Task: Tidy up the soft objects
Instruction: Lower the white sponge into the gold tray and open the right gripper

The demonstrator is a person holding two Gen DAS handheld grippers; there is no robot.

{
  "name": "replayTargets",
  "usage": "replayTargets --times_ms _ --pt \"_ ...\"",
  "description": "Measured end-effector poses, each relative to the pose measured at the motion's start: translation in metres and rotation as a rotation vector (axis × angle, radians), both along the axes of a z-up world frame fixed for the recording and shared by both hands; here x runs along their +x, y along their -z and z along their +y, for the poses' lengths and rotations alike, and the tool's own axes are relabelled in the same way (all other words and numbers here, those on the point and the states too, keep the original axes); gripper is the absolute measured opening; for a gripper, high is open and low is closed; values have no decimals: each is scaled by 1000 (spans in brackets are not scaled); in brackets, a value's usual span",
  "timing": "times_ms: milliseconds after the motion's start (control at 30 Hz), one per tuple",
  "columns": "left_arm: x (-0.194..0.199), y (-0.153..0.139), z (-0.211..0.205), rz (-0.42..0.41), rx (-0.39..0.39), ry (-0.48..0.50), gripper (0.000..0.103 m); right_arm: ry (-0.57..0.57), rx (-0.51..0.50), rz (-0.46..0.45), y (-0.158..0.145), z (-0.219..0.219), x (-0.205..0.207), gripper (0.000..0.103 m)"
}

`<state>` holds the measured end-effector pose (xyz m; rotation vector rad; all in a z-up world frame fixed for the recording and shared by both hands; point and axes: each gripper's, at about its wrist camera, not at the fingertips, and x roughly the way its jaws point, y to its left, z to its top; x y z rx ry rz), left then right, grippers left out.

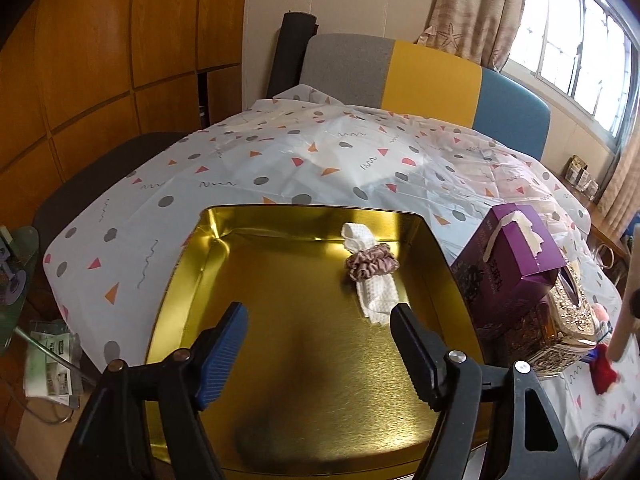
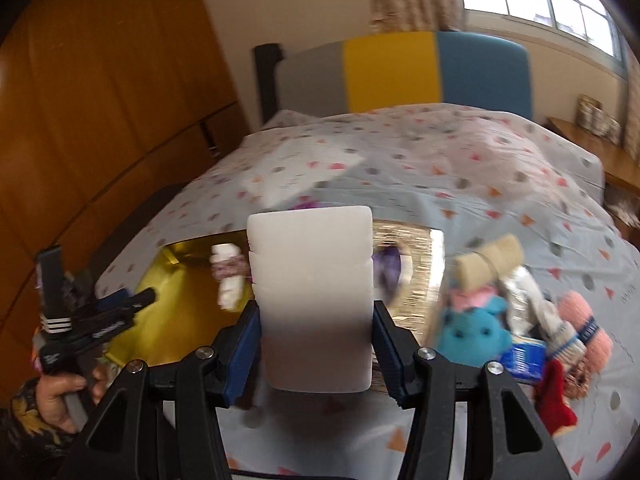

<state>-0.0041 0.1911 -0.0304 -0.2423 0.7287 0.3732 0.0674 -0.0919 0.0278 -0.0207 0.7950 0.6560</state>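
Note:
A gold metal tin [image 1: 188,280] lies open on the patterned tablecloth. Inside it, at the far right, lies a rolled white cloth [image 1: 372,284] ringed by a pink scrunchie [image 1: 370,266]. My left gripper [image 1: 318,320] is open and empty, hovering over the tin's near half. My right gripper [image 2: 316,316] is shut on a white sponge block [image 2: 312,276], held upright above the table, right of the tin [image 2: 176,280]. The left gripper [image 2: 120,312] shows in the right wrist view, at the left. A pile of soft toys and yarn [image 2: 520,320] lies at the right.
A purple box [image 1: 516,264] sits on a glittery box [image 1: 560,320] right of the tin. A blue plush [image 2: 472,332], pink yarn [image 2: 588,320] and a red knit piece [image 2: 556,400] lie at the right. A tri-colour chair back [image 1: 420,76] stands behind the table.

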Motion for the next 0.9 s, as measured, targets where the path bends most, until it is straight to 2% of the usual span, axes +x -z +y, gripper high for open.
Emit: replayTargets --times_ms 267,433,500,633,700,833,900 --pt "-13 7 23 9 -14 -55 75 -169 -15 101 15 86 -6 54" --pt "-26 11 45 8 -34 -121 77 -182 -62 176 38 122 4 54" --pt "-31 12 52 6 -34 -143 77 -183 -110 194 49 136 7 54" --pt "-39 14 63 1 -44 -172 77 -185 -146 245 72 154 16 58" --pt "-40 14 64 2 -40 -174 77 -159 -178 235 83 160 21 60" --pt "-39 13 62 1 -28 -161 77 -132 -195 207 90 160 21 78" --pt "-38 14 59 3 -28 -152 77 -133 -193 178 87 156 18 80"
